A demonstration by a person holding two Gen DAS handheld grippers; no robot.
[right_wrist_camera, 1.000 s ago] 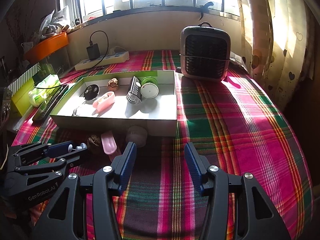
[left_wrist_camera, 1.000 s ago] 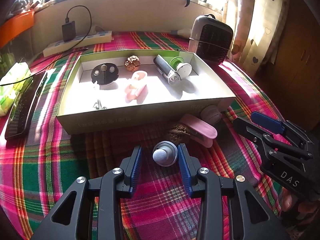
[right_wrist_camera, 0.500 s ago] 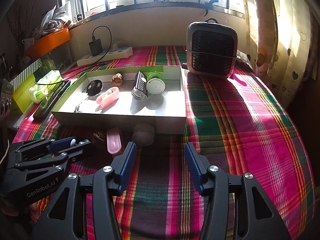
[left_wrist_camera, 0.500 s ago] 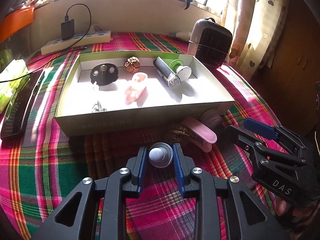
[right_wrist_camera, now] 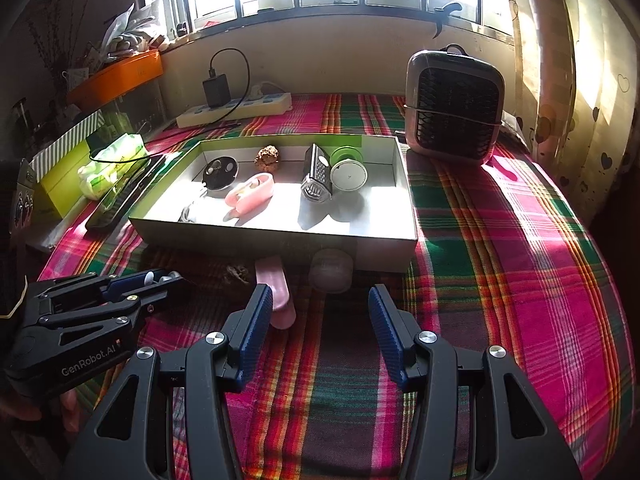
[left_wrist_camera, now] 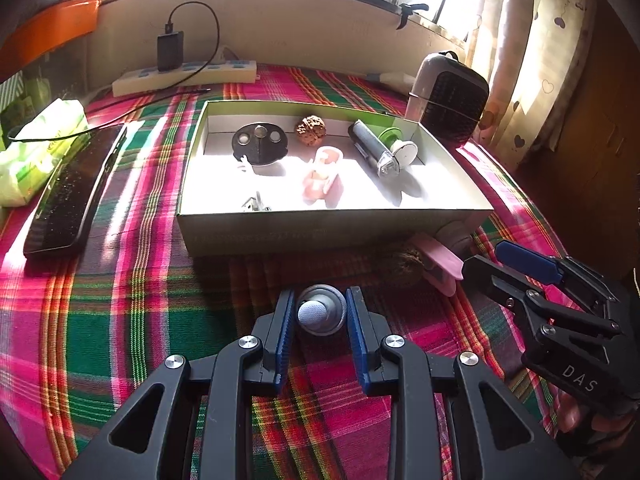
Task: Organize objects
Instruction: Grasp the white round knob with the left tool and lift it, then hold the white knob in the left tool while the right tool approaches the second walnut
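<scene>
**Ana:** Since a second ago, the left gripper [left_wrist_camera: 320, 314] has gone from standing wide around the small grey round-topped object [left_wrist_camera: 321, 314] to having its jaws clamped on it, both blue pads against its sides, on the plaid cloth just in front of the open box [left_wrist_camera: 332, 228].

**Ben:** Risk there?

**Ana:** That object is round and smooth, gripped low on the pads. I'd judge it could squirt out or roll when lifted over the box wall. The box already holds a black disc [left_wrist_camera: 259, 144], a walnut [left_wrist_camera: 310, 130], a pink case [left_wrist_camera: 324, 178] and a silver cylinder [left_wrist_camera: 374, 152], so a drop could knock those about.

**Ben:** And the right wrist view?

**Ana:** The right gripper [right_wrist_camera: 320, 320] has its jaws apart, nothing between them, hovering over the cloth. Ahead lie a pink shoehorn-like piece [right_wrist_camera: 276, 292] and a translucent round lid or jar [right_wrist_camera: 330, 270], hard to tell in the shadow, touching the box's near wall. The left gripper [right_wrist_camera: 160, 280] shows at left, close by.

**Ben:** So collision?

**Ana:** Possibly, if both hands head for the box together.
</scene>
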